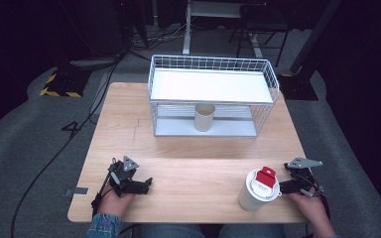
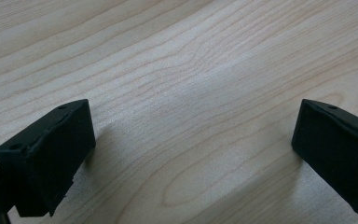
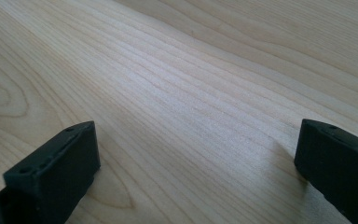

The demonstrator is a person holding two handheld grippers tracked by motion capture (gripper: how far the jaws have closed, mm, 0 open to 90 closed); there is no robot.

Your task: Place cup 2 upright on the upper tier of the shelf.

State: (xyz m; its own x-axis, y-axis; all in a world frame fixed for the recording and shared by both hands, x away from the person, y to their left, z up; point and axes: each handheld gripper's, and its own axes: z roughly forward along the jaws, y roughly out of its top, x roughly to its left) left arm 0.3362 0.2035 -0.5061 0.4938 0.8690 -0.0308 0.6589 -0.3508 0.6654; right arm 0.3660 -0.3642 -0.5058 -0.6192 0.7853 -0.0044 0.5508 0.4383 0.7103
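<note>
Both grippers rest on the table [image 1: 193,153] with jaws spread wide and nothing between them, as each gripper view shows over bare wood. The cup [image 1: 258,191] stands upright just to the inner side of the right gripper [image 1: 286,187], near but apparently not touching; the left gripper [image 1: 146,184] lies well apart from it. The cup looks like lidded paper (white lid, red tab on top), so probably light and easily crushed or tipped; a gentle hold on the wall below the lid seems safest. Whether it holds anything is hidden. Ahead of both grippers, the wire rack [image 1: 273,82] holds a tan cup [image 1: 204,117] on its lower shelf; its white upper shelf is bare.
</note>
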